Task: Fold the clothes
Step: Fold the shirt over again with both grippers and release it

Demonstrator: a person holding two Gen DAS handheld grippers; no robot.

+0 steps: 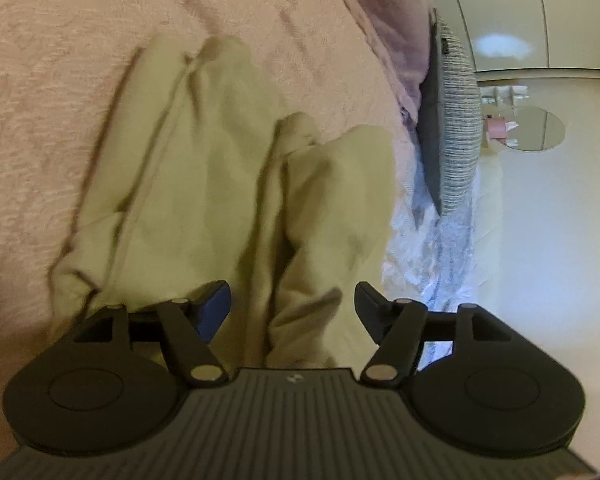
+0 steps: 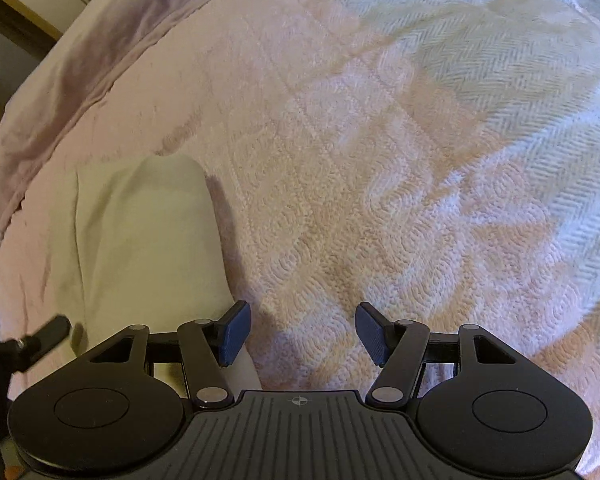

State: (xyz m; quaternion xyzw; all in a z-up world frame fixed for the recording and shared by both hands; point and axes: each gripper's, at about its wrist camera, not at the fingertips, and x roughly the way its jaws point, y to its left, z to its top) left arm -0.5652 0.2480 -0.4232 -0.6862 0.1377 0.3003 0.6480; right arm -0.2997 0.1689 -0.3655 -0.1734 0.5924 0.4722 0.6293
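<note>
Your left gripper and right gripper both stand apart, empty; the cream garment on the bed looks soft, light and limp, so pinch a hemmed edge.

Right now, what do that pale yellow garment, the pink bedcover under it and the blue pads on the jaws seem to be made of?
The pale yellow garment looks like soft matte woven or knit cloth, perhaps cotton: it creases and slumps. The pink bedcover seems a textured quilted or terry-like fabric, with a raised stitched pattern. The blue pads look like ribbed rubber or plastic, matte; I cannot tell which.
</note>
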